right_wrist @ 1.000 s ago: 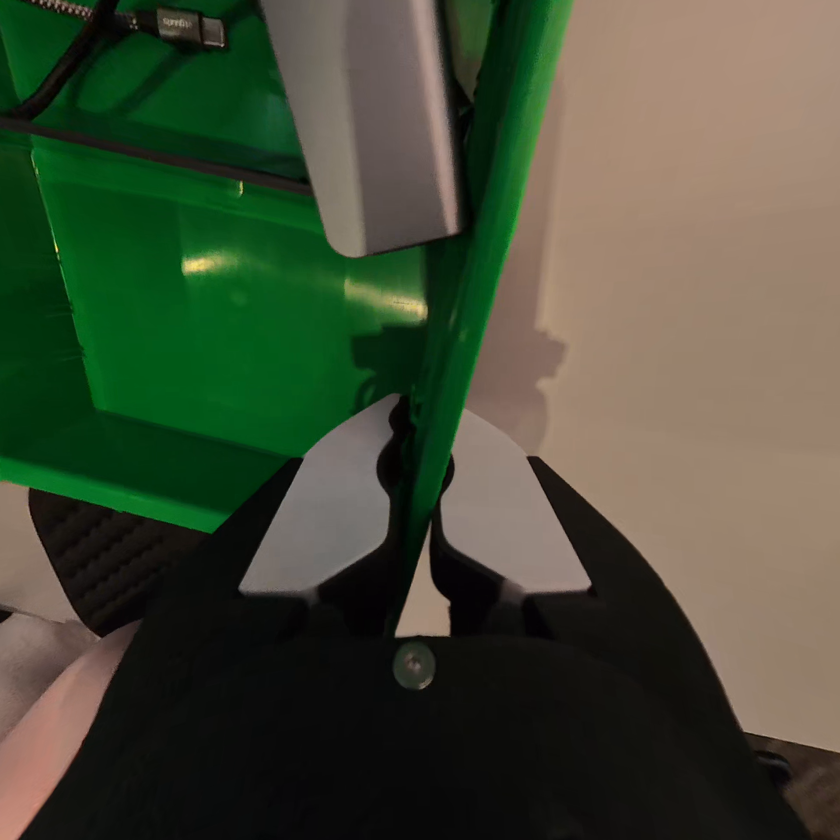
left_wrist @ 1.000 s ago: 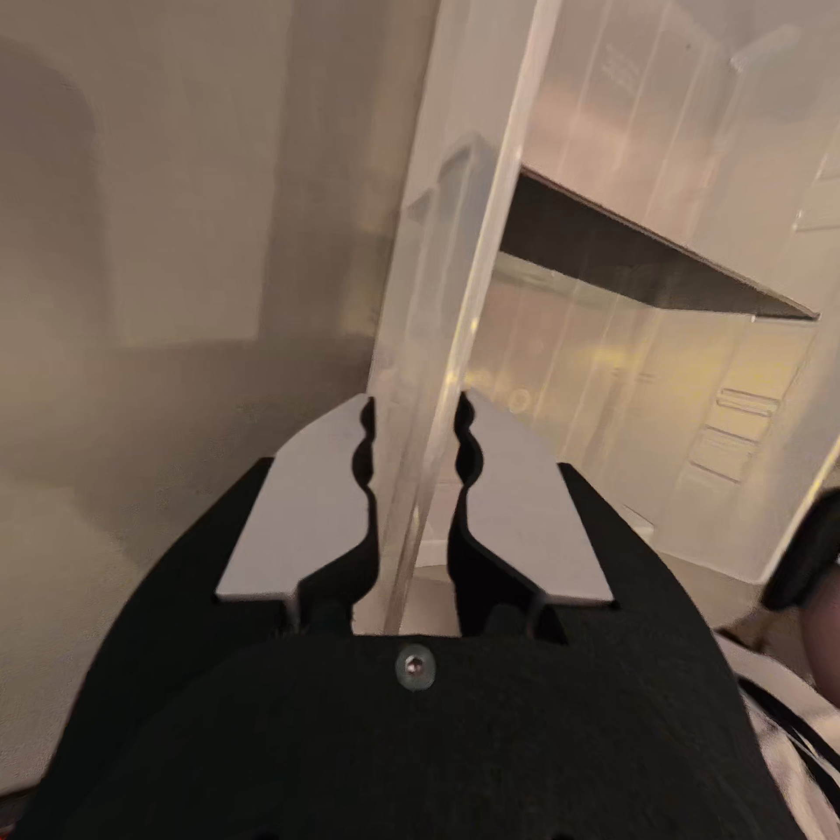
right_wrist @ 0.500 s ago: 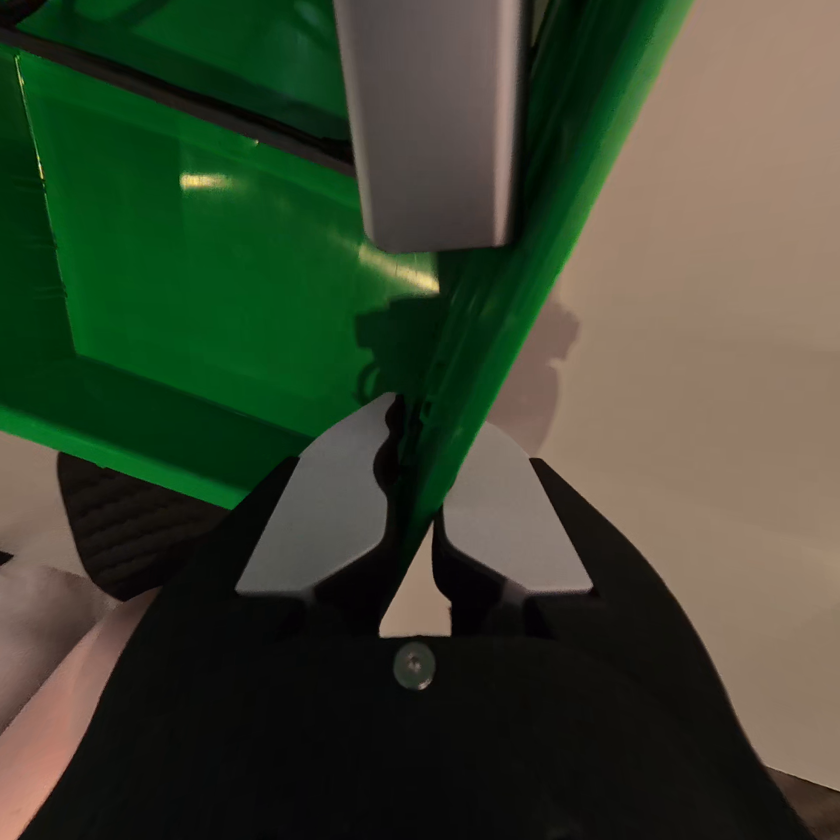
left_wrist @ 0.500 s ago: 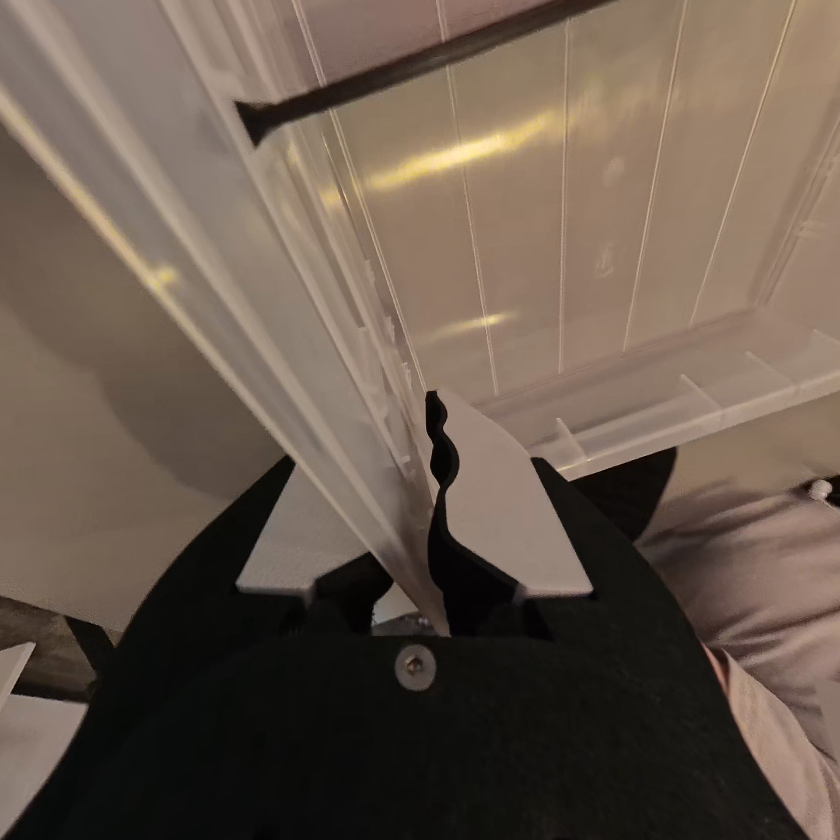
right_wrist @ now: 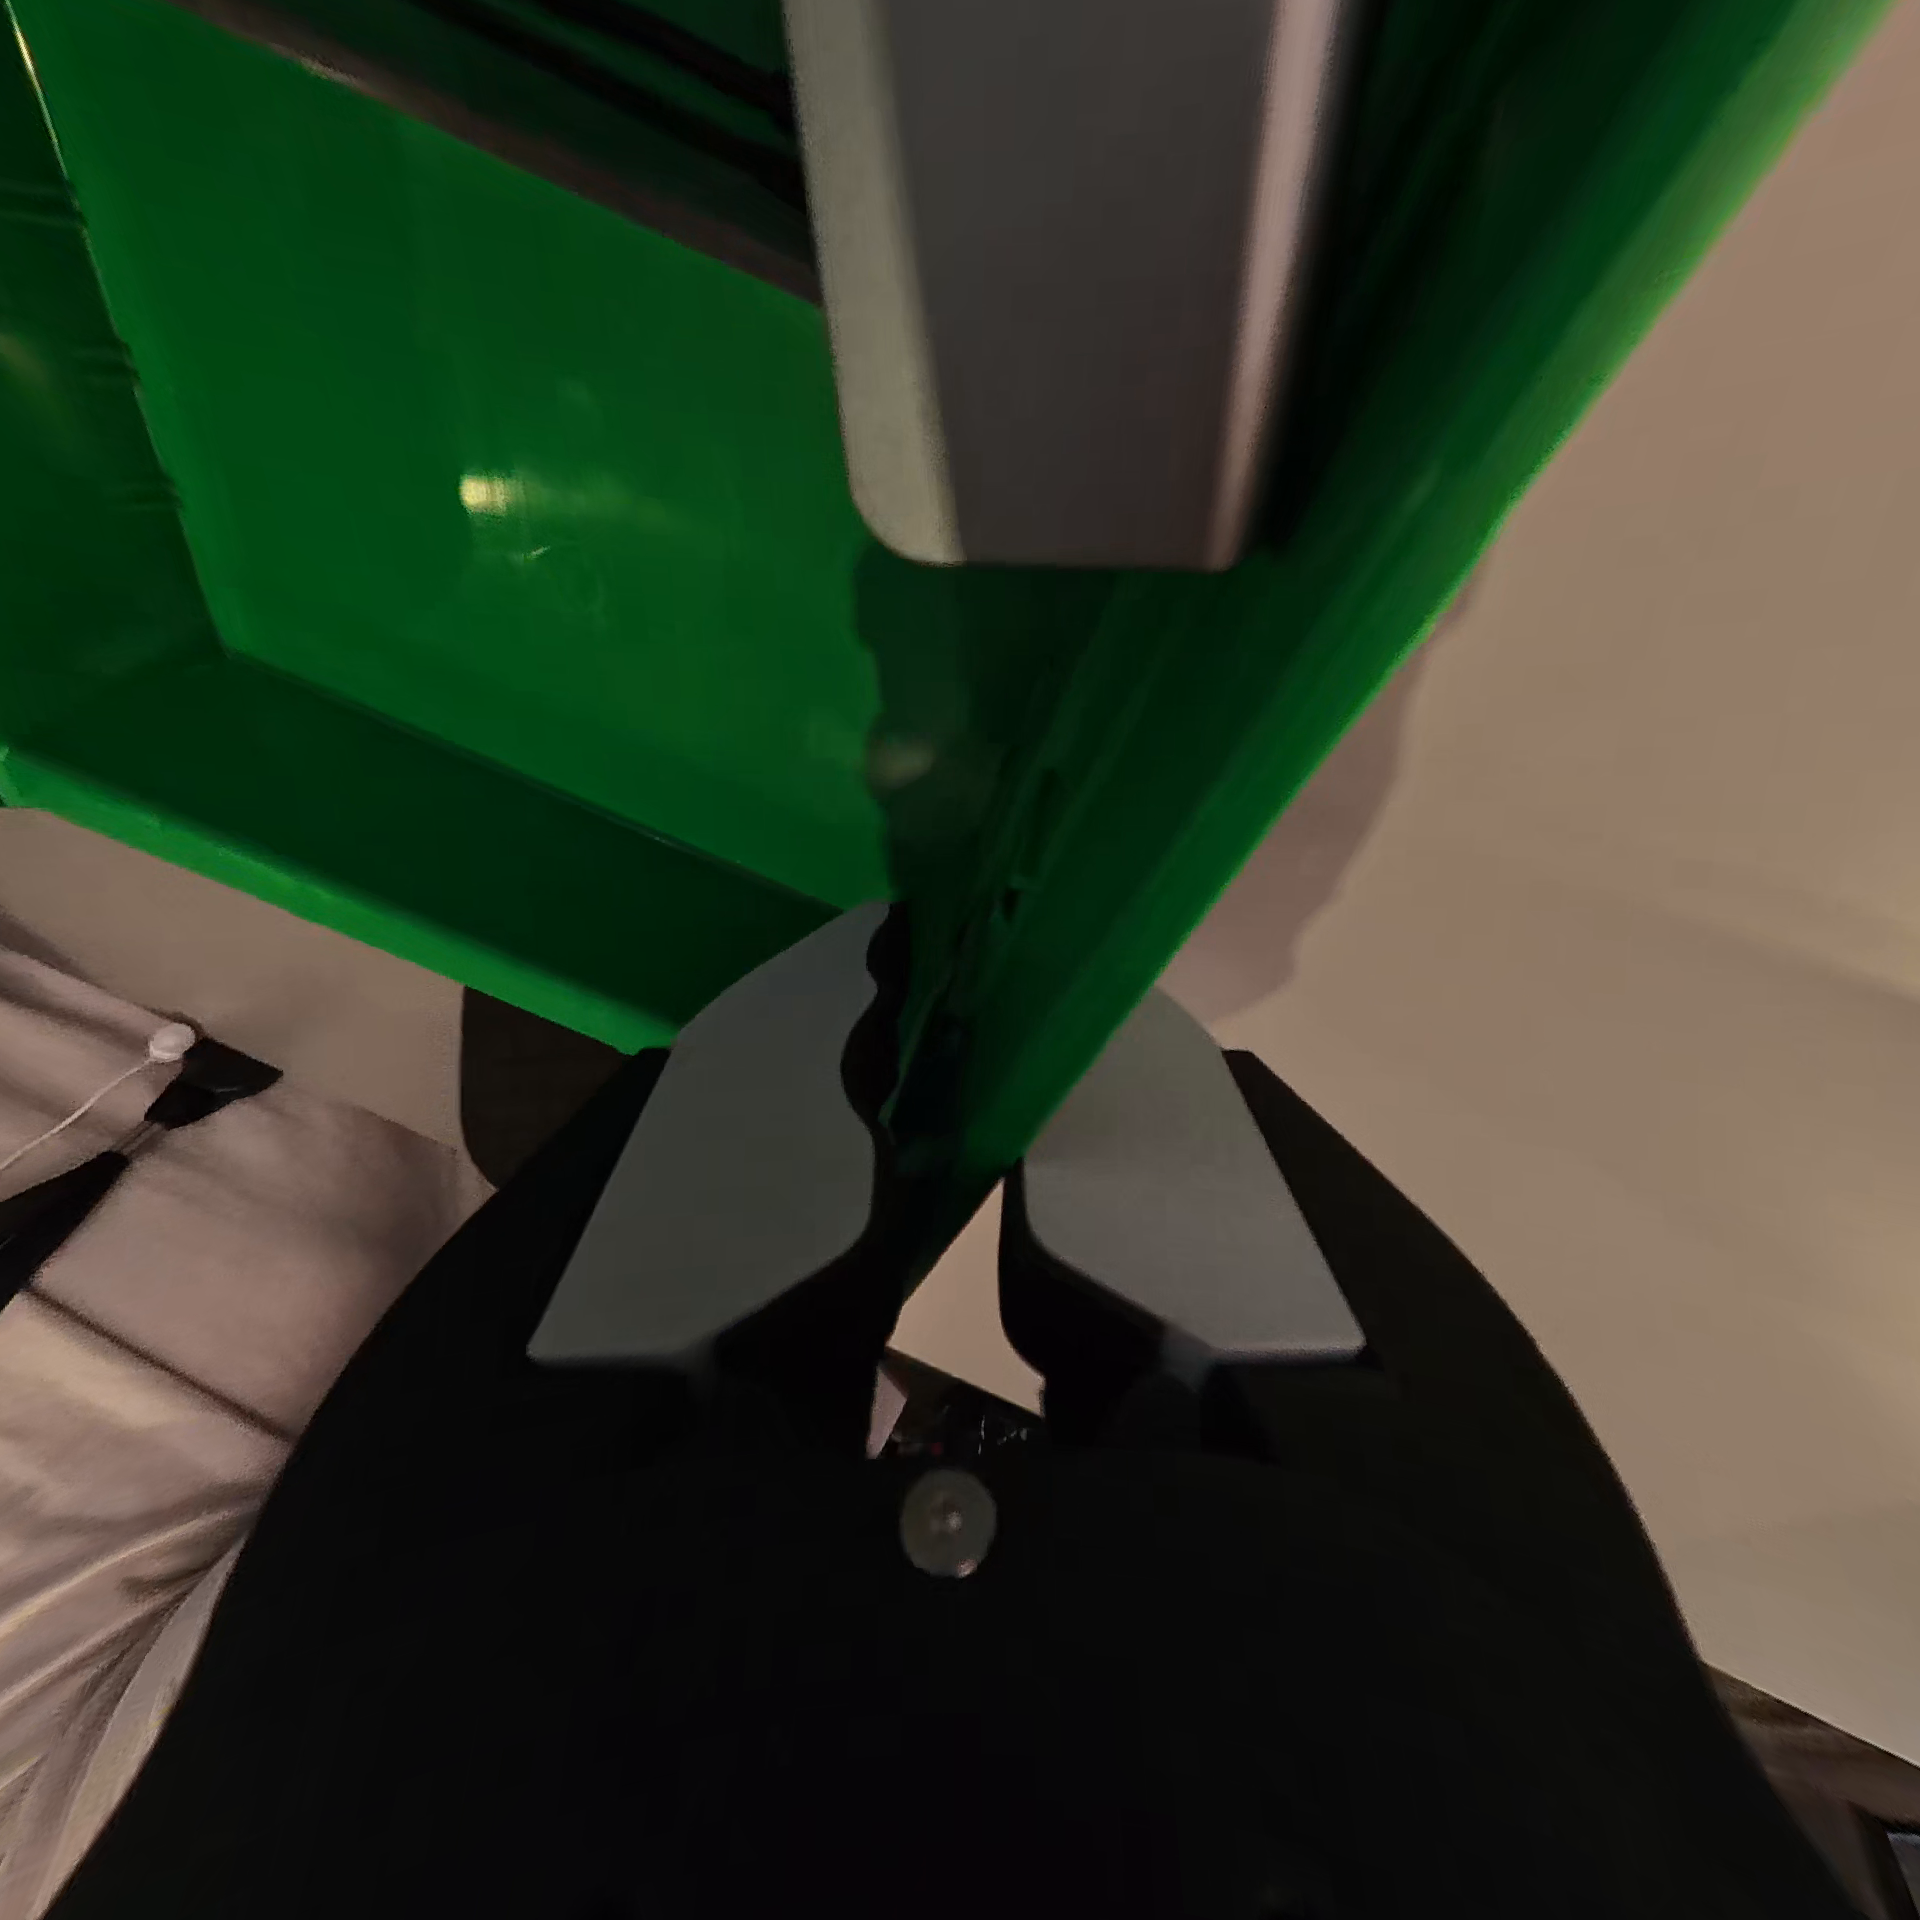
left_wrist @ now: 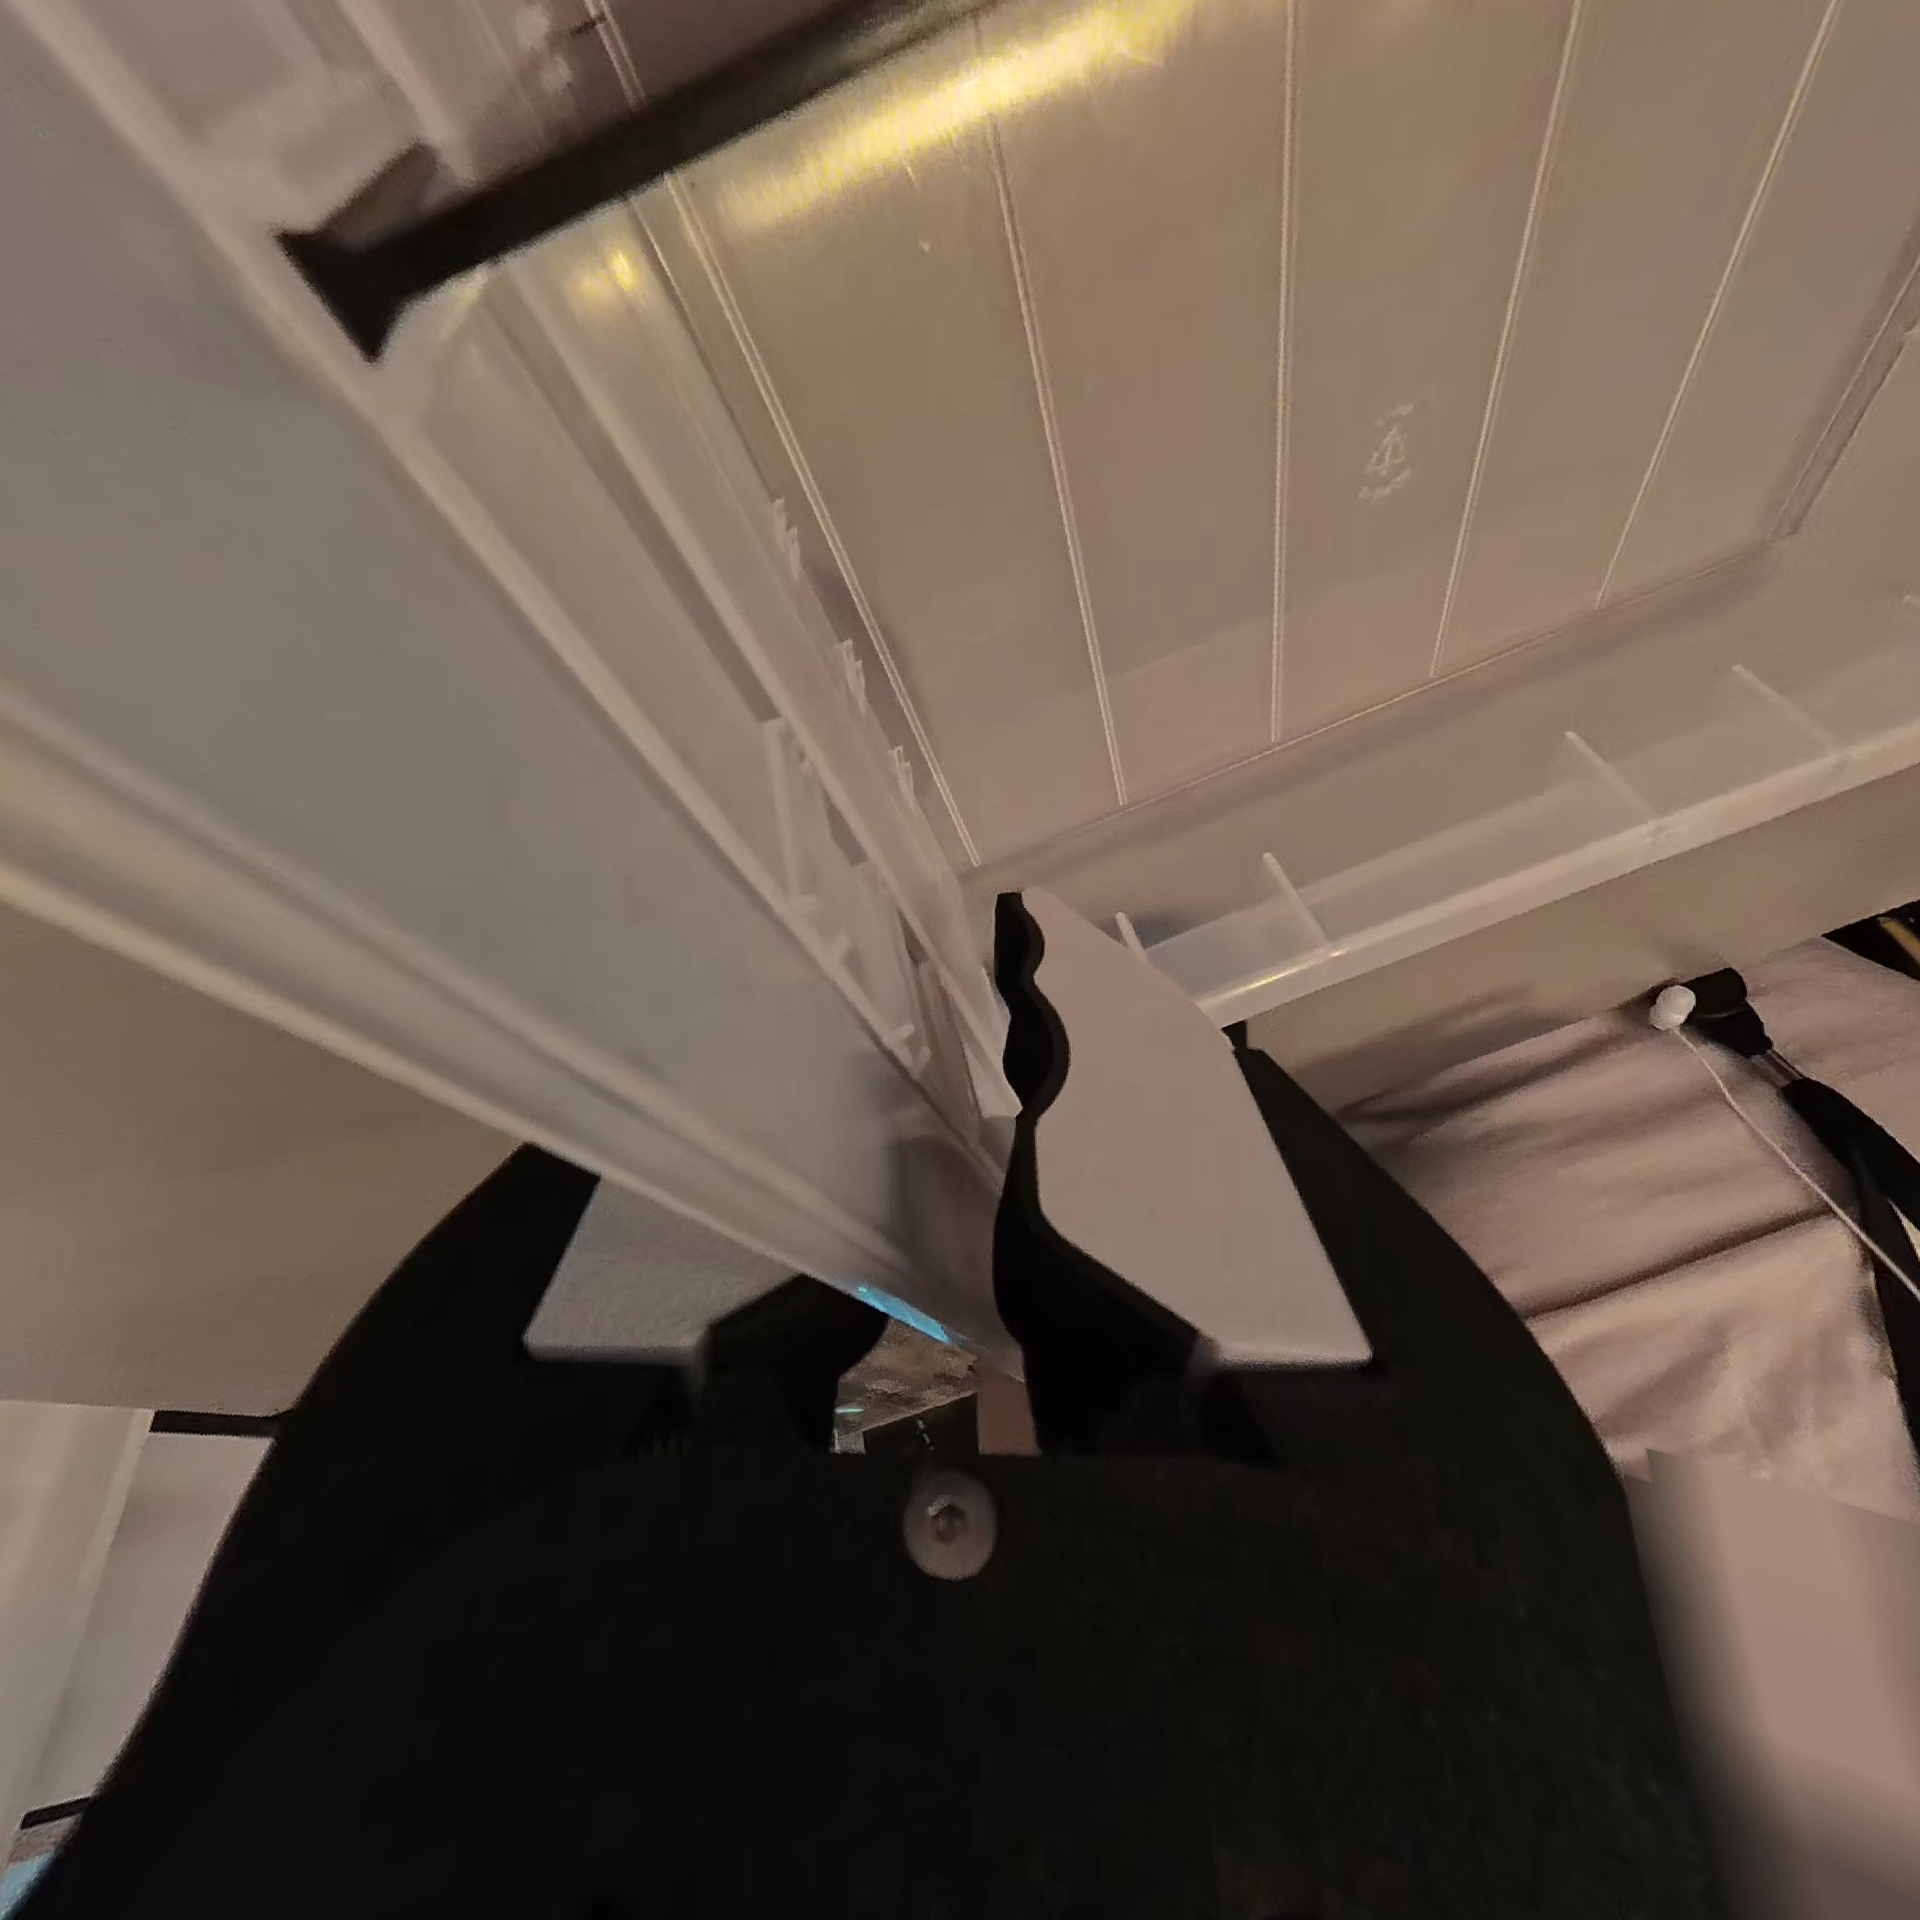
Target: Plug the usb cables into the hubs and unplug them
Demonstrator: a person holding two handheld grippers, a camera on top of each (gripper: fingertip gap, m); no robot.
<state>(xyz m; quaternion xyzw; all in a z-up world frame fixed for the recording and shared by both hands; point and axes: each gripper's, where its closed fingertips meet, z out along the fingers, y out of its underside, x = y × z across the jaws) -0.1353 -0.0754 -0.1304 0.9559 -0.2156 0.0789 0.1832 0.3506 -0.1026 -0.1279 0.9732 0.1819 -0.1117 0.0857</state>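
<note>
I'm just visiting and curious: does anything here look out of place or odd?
Yes. Both bins are tipped up off level. The left claw grips the clear bin by its wall, the right claw the green bin. A grey hub lies loose against the green wall.

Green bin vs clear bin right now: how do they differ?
The green bin is opaque and glossy; the clear bin is translucent with ribbed panels. The green bin holds a grey hub against its wall; nothing shows inside the clear bin. Shared: each wall is pinched between gripper fingers, right gripper and left gripper.
</note>
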